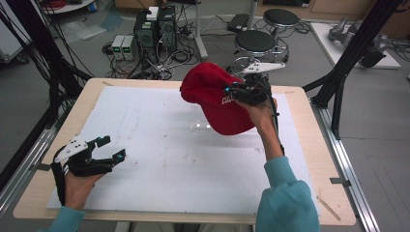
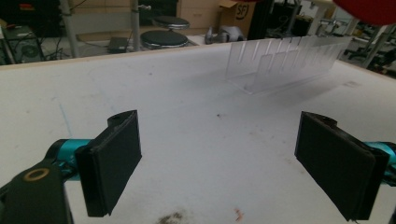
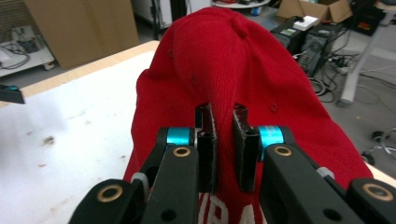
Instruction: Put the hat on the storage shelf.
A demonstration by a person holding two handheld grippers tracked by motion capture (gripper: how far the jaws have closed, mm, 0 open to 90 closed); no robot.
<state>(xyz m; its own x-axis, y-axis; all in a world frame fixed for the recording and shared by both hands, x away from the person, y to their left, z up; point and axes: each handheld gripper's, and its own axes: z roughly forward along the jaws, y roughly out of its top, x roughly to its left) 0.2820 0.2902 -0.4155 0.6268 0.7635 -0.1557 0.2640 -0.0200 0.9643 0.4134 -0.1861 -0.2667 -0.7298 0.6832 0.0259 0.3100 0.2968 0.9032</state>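
One red cap [image 1: 216, 99], lifted clear of the white mat [image 1: 159, 159], hanging toward one o'clock of the mat's middle in the high view. Pinched at a fold of its crown by the right gripper [image 1: 240, 92], jaws drawn close with a ridge of red cloth squeezed between the black pads [image 3: 207, 140]; white lettering on the cap's front, partly cut off at six o'clock of the right gripper view. Brim drooping toward six o'clock of the gripper in the high view, above a clear plastic rack [image 1: 200, 126].

Seen again from the left gripper view: same clear slotted rack [image 2: 285, 60] standing on the mat at one o'clock, a sliver of red cap [image 2: 369, 9] at the top edge beyond it.

Down at eight o'clock of the mat in the high view: left gripper [image 1: 107, 147], jaws spread wide, nothing between them, pads apart over bare mat.

Round black stools [image 1: 255, 41] at twelve o'clock beyond the wooden table [image 1: 309, 145]; computer towers [image 1: 154, 29] on the floor at eleven.
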